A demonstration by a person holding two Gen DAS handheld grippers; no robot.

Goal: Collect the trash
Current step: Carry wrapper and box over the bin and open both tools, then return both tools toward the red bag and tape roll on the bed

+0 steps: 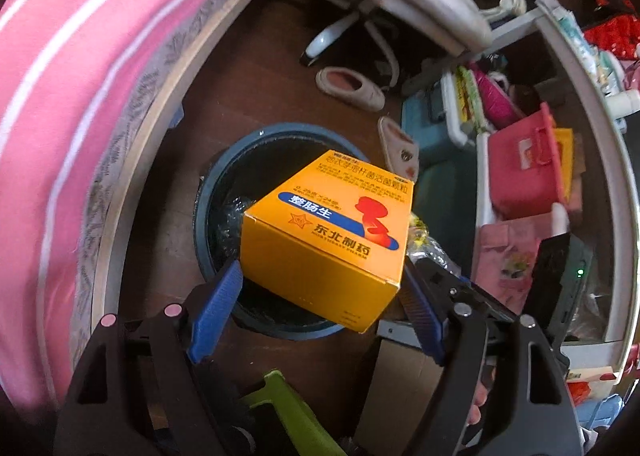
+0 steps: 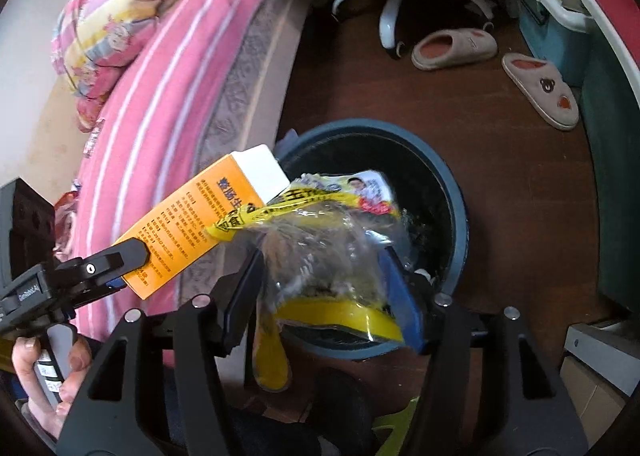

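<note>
Blue pads of the left gripper (image 1: 320, 288) press both sides of an orange medicine box (image 1: 328, 232), which is held tilted with its printed face up. Directly beyond and below the box stands a dark round trash bin (image 1: 216, 212) with a black liner, on the brown floor (image 1: 248, 96). Off to that gripper's left runs a bed under a pink striped sheet (image 1: 60, 116); farther ahead lie two slippers (image 1: 350, 88) and the white base of a swivel chair (image 1: 340, 32), with crowded storage boxes at the right.

Between the fingers of the right gripper (image 2: 320, 288) sits a crumpled clear plastic wrapper (image 2: 320, 248) with yellow printed bands; the blue right pad lies against it, while the left pad stands just beside it, and whether it presses I cannot tell. The wrapper hangs over the bin's mouth (image 2: 460, 208). To this gripper's left, the box (image 2: 192, 224) shows in the other gripper, whose handle a hand (image 2: 44, 372) holds.
</note>
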